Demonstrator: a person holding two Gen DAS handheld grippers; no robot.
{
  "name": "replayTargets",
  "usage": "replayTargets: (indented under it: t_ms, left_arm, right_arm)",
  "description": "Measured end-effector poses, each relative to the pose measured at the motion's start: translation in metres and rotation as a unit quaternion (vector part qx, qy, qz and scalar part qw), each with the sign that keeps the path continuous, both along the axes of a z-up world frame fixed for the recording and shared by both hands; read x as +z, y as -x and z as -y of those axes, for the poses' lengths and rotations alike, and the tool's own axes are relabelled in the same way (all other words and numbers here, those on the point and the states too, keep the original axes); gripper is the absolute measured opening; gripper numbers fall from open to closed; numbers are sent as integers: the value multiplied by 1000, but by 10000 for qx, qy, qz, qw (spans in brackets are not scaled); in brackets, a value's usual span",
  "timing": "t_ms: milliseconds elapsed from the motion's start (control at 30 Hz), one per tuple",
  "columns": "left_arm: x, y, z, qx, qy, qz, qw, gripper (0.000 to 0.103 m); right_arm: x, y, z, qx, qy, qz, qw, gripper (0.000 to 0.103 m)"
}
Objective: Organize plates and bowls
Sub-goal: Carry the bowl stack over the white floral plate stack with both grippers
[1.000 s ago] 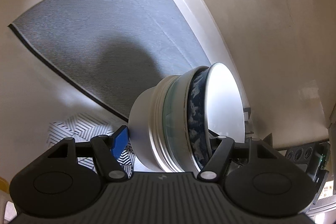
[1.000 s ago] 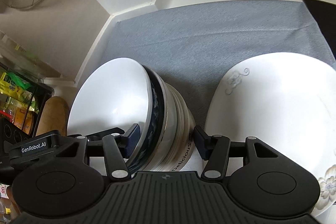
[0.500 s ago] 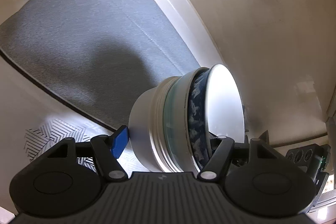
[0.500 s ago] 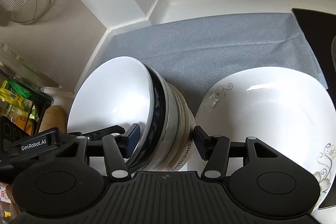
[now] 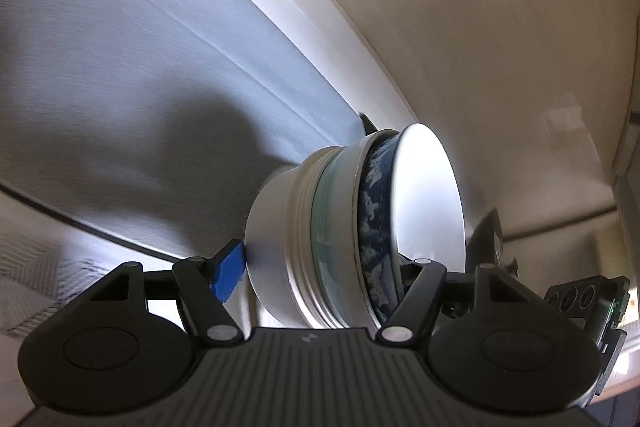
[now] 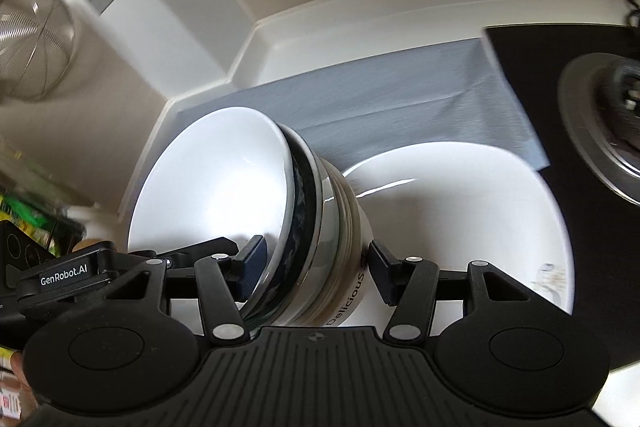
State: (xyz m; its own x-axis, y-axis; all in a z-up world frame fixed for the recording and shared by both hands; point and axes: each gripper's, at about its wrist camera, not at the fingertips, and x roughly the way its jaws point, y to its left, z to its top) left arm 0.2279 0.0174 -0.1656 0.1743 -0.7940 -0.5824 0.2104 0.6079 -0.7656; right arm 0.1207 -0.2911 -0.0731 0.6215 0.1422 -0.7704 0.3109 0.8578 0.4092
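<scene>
Nearest to me, both grippers are clamped on the same stack of nested bowls [image 5: 356,235], which is tipped on its side and carried clear of the counter. The left gripper [image 5: 320,273] grips it across its depth: the blue pad [image 5: 228,277] presses the base of the outermost white bowl, and the opposite finger reaches into the open mouth, where its tip is hidden behind the rim. The right gripper [image 6: 314,267] holds the same stack of nested bowls [image 6: 280,211] from the other side, one dark pad [image 6: 250,263] inside the mouth of the innermost white bowl and the other dark pad [image 6: 380,273] close against the lettered outer bowl, though I cannot tell whether that pad fully touches. Within the stack, a blue patterned bowl [image 5: 374,227] sits just under the white inner one, then a steel-coloured bowl and a ribbed pale one. Just beside the stack, on its base side in the right wrist view, lies a large white plate [image 6: 460,211] with a small floral mark near its rim. Beneath and beyond the stack spreads a grey mat [image 6: 392,103], with part of the plate resting over its near edge. Farther off past the plate is a black stovetop [image 6: 540,67] with a round burner [image 6: 600,119]. Beyond the stack on its mouth side, a wire strainer [image 6: 32,43] hangs by the wall.
</scene>
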Motion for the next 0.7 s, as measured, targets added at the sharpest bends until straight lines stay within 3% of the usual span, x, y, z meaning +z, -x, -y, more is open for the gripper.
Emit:
replayTargets:
  t_ms: [333, 700]
  left_arm:
    - [-24, 0, 61, -587, -126, -114, 9981, 74]
    - [-41, 4, 101, -542, -386, -222, 9975, 74]
  right_arm:
    - [-11, 38, 46, -613, -57, -108, 9980, 58]
    - [-39, 43, 63, -618, -266, -302, 9973, 58]
